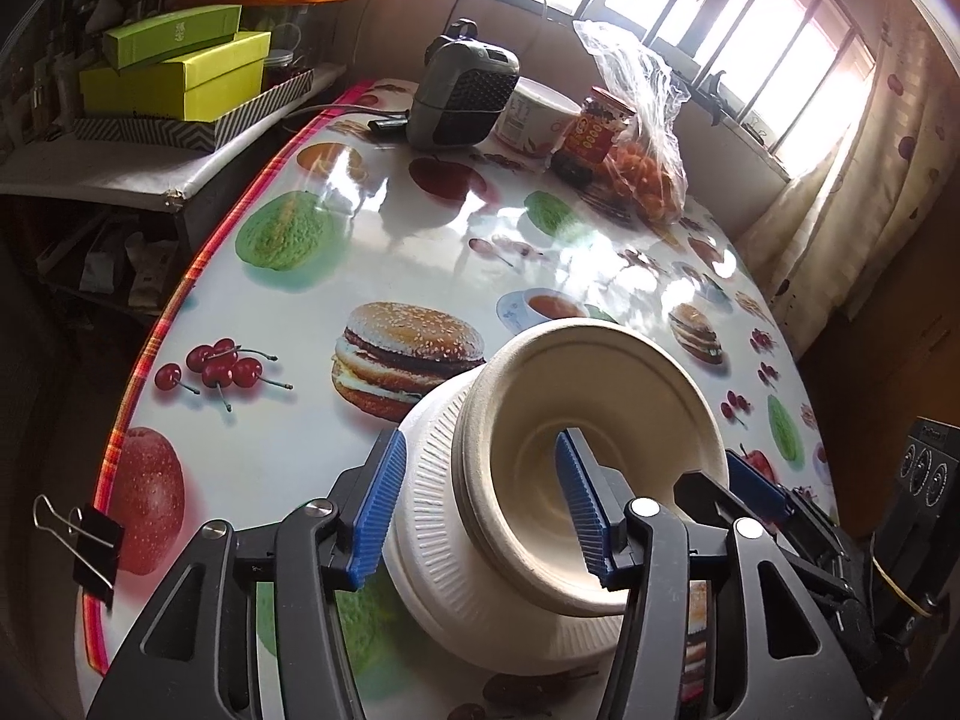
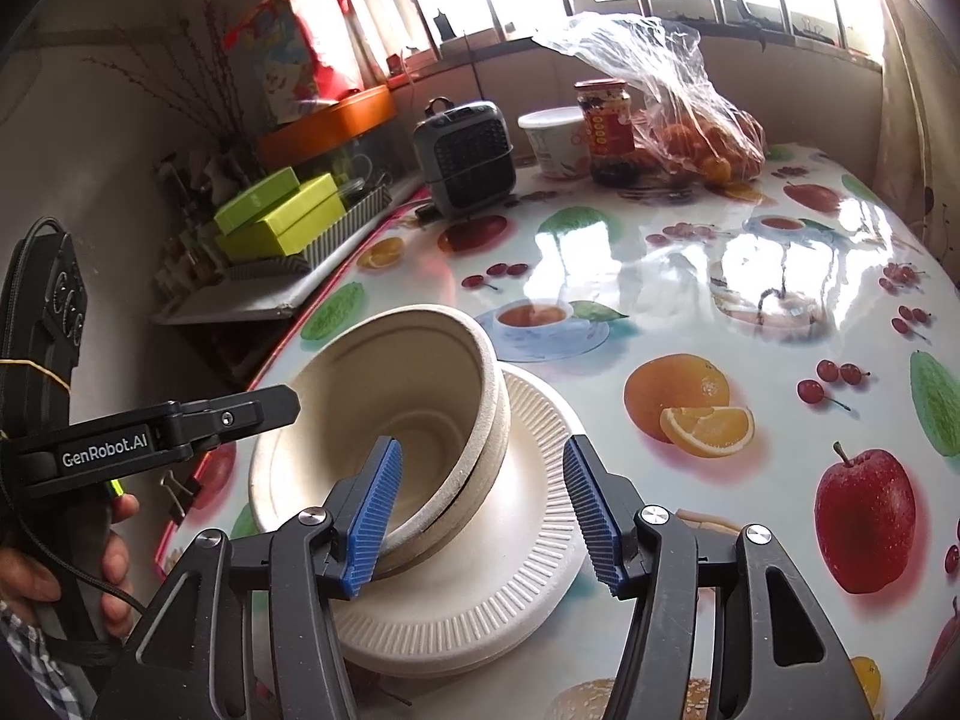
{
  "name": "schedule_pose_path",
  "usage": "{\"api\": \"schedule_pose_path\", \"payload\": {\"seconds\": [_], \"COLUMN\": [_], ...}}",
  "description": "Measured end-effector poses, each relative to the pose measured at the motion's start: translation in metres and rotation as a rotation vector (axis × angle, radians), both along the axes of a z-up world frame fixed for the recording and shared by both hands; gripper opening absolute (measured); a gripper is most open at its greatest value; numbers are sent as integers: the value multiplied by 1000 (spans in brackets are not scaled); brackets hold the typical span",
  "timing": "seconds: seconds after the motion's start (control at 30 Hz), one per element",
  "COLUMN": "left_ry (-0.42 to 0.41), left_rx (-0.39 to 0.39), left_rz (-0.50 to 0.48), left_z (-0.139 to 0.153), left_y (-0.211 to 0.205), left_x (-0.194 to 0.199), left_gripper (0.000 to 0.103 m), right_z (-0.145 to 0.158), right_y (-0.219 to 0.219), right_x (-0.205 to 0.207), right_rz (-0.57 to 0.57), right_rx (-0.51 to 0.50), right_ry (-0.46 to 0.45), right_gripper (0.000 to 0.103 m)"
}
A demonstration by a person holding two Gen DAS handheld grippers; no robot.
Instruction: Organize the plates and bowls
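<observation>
A glossy tabletop [image 2: 690, 276] printed with fruit and burgers fills both views. At lower center, a ribbed white plate [image 2: 528, 588] carries stacked beige bowls [image 2: 390, 396], tilted. The left gripper [image 1: 480, 516] has wide jaws straddling the bowls' rim; the right gripper [image 2: 483, 516] has wide jaws too, one finger inside the bowl. A small grey heater [image 2: 468, 156] stands at upper center.

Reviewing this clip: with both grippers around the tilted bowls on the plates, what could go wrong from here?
1. The nested bowls sit tilted on the plate stack, so a nudge might tip them off.
2. The left hand-held gripper and right hand-held gripper both straddle the bowl rim, each with one finger inside; they could collide or crush the thin rim.
3. The stack lies near the table edge, so a push might slide it off.
</observation>
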State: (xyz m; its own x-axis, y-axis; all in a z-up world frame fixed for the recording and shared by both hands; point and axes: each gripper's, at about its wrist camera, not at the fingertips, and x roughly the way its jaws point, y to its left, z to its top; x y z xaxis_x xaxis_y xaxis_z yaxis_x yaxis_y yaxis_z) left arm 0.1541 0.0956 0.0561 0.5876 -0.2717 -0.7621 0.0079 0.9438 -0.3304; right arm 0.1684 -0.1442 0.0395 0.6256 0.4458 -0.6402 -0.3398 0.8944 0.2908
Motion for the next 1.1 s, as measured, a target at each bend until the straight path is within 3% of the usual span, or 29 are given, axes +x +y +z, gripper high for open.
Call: {"api": "schedule_pose_path", "payload": {"seconds": [0.47, 0.57, 0.9, 1.1], "left_ry": [-106, -151, -207, -235], "left_rx": [103, 169, 219, 261], "left_rz": [34, 51, 78, 77], "left_z": [18, 21, 25, 17], "left_y": [0, -3, -2, -8], "left_x": [-32, -44, -75, -94], "left_gripper": [58, 59, 59, 59], "right_z": [8, 11, 16, 13], "right_y": [-7, -8, -14, -19], "right_x": [-21, -28, -54, -72], "right_rz": [-23, -25, -34, -41], "right_rx": [-5, -7, -24, -56], "right_ry": [-53, -68, -112, -144], "right_gripper": [61, 62, 64, 70]}}
